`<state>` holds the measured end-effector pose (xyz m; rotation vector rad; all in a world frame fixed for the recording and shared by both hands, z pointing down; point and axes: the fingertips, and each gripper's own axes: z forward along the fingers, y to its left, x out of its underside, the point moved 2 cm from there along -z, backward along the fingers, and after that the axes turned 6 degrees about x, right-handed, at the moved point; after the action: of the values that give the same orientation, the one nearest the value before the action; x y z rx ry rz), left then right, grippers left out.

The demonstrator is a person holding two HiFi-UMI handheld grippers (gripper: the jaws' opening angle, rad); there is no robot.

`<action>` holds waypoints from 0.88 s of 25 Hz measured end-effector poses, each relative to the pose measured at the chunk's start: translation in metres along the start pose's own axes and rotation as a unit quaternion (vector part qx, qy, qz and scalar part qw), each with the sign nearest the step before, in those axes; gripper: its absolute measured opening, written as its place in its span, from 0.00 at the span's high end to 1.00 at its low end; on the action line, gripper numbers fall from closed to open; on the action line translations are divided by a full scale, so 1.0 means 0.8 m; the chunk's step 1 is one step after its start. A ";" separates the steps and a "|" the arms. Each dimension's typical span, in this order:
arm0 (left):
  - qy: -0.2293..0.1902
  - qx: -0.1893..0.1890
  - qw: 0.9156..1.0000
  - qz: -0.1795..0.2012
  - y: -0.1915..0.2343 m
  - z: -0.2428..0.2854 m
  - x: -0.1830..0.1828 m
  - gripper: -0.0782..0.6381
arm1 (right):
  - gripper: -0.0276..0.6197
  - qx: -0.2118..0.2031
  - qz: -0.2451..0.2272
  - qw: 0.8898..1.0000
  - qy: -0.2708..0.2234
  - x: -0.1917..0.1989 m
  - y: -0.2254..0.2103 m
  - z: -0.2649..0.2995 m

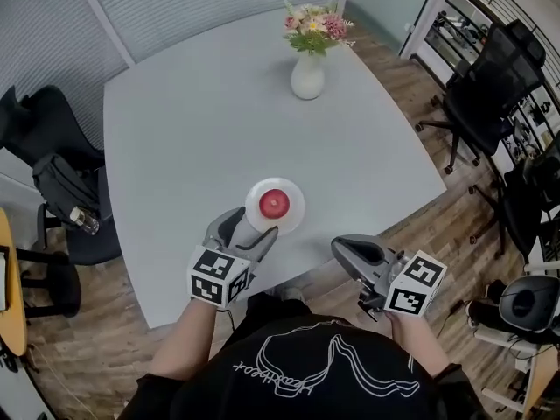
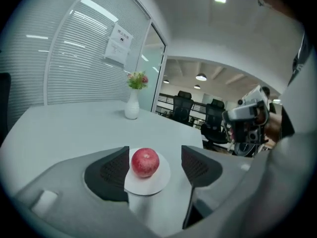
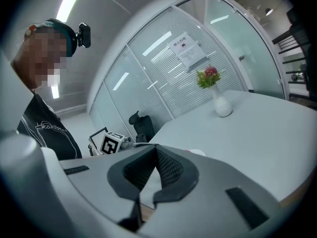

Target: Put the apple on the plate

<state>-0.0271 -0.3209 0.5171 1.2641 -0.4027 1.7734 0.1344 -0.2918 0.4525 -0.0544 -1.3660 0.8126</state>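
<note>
The apple (image 1: pixel 274 203) sits red and upright in the middle of the white plate (image 1: pixel 293 218) on the grey tabletop (image 1: pixel 201 129), and by our reading the task is done, with nothing left but to draw the tools away. The left tongs (image 1: pixel 249 231) hover just on our side of the plate, spread wide and holding nothing. The right tongs (image 1: pixel 343 248) hang further from the plate, out past the tabletop's edge, their pads pressed together on nothing. From the head view we get the layout: the plate lies towards our edge of the tabletop, and a white vase (image 1: pixel 307 75) of flowers stands well beyond the plate. The left gripper view adds what the head view cannot settle. The apple shows framed between the two dark pads but beyond their tips, and, as far as we can judge, neither pad touches it or the plate. The same view catches the right tongs off to the side of the plate. The right gripper view confirms its own pads are closed and empty. It shows only a sliver of the plate behind them, and the apple is hidden.
</note>
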 end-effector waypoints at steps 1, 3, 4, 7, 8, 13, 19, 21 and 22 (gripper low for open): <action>-0.011 0.006 1.000 -0.007 -0.007 -0.010 -0.009 0.43 | 0.94 -0.005 -0.003 1.000 -0.001 -0.003 0.003 0.001; -0.032 0.018 0.999 -0.012 -0.025 -0.028 -0.028 0.47 | 0.94 -0.013 -0.010 1.000 -0.002 -0.009 0.010 0.003; -0.041 0.024 0.999 -0.012 -0.034 -0.038 -0.036 0.51 | 0.94 -0.018 -0.013 1.000 -0.003 -0.012 0.014 0.005; -0.065 0.046 0.997 -0.021 -0.061 -0.064 -0.059 0.61 | 0.94 -0.035 -0.026 0.999 -0.005 -0.020 0.033 0.009; -0.073 0.055 0.996 -0.025 -0.071 -0.072 -0.065 0.64 | 0.94 -0.041 -0.031 0.999 -0.005 -0.022 0.039 0.008; -0.084 0.081 0.993 -0.009 -0.121 -0.095 -0.085 0.81 | 0.94 -0.061 -0.062 0.996 -0.002 -0.033 0.065 0.001; -0.083 0.105 0.991 0.015 -0.151 -0.111 -0.098 0.87 | 0.94 -0.057 -0.082 0.995 -0.011 -0.045 0.076 -0.005; -0.087 0.098 0.991 0.016 -0.154 -0.115 -0.100 0.87 | 0.94 -0.061 -0.084 0.994 -0.009 -0.044 0.080 -0.006; -0.089 0.096 0.991 0.015 -0.155 -0.115 -0.101 0.87 | 0.94 -0.063 -0.086 0.994 -0.007 -0.042 0.081 -0.007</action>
<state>0.0254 -0.2274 0.3794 1.5659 -0.3597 1.7630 0.1085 -0.2602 0.3913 -0.0290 -1.4133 0.5827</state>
